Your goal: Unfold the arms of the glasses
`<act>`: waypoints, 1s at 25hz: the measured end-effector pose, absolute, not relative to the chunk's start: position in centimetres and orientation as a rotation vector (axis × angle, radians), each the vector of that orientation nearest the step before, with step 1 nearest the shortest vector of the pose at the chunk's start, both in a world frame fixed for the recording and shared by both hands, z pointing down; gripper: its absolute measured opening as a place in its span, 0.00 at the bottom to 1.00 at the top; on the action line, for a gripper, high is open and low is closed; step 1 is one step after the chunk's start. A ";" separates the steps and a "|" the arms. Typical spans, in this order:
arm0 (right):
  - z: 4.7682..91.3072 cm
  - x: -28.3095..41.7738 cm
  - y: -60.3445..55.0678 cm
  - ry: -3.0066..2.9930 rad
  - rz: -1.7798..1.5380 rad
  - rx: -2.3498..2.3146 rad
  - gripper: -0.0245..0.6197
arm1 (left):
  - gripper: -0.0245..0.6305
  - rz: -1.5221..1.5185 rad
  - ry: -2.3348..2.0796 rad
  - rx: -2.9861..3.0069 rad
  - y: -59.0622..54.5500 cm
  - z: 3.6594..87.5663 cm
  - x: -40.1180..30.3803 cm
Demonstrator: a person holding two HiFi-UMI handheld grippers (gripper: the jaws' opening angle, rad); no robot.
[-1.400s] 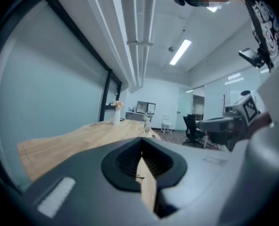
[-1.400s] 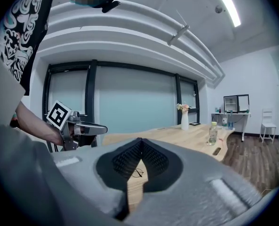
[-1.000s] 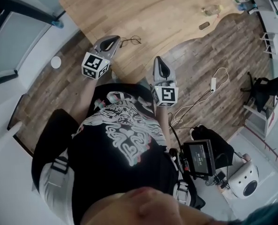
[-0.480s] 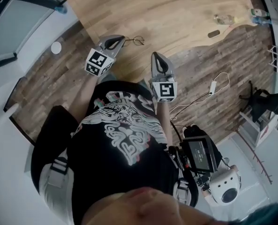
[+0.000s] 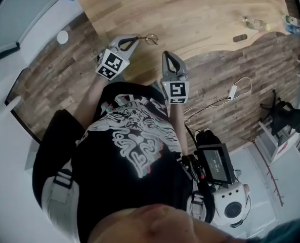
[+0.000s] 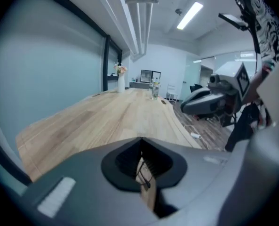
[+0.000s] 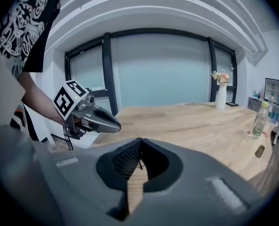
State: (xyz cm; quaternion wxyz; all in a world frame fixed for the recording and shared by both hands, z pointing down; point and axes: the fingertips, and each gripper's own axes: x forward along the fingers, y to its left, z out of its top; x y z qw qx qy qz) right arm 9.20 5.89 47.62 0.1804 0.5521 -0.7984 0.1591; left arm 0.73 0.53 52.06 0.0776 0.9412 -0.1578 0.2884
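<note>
Thin wire-framed glasses [image 5: 148, 38] lie at the near edge of the wooden table [image 5: 190, 9]. My left gripper [image 5: 134, 37] has its tips at the glasses' left end. Its jaws are closed, and in the left gripper view a thin dark wire of the glasses [image 6: 145, 177] runs through the slit between them. My right gripper [image 5: 166, 54] hovers over the table edge a little to the right, apart from the glasses. Its jaws are shut and hold nothing. The right gripper view shows the left gripper [image 7: 94, 119] over the table corner.
A clear bottle [image 5: 254, 23] and a small dark object [image 5: 239, 38] sit at the table's far right. A white vase with flowers [image 7: 221, 95] stands further back. On the plank floor are a white disc [image 5: 62, 37] and a power strip with cable [image 5: 233, 91].
The head view has shifted, so the table sits higher in frame. The glasses have stayed at the left gripper's tips throughout. The right gripper has edged slightly toward the left one.
</note>
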 end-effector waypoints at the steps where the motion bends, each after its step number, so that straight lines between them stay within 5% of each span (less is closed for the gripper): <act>1: 48.2 9.2 5.8 -2.248 0.450 1.537 0.04 | 0.02 0.884 -0.469 2.817 0.5 52.6 0.9; 25: 56.4 8.4 4.0 -2.207 0.549 1.267 0.04 | 0.02 1.191 -0.356 2.760 1.9 60.5 2.8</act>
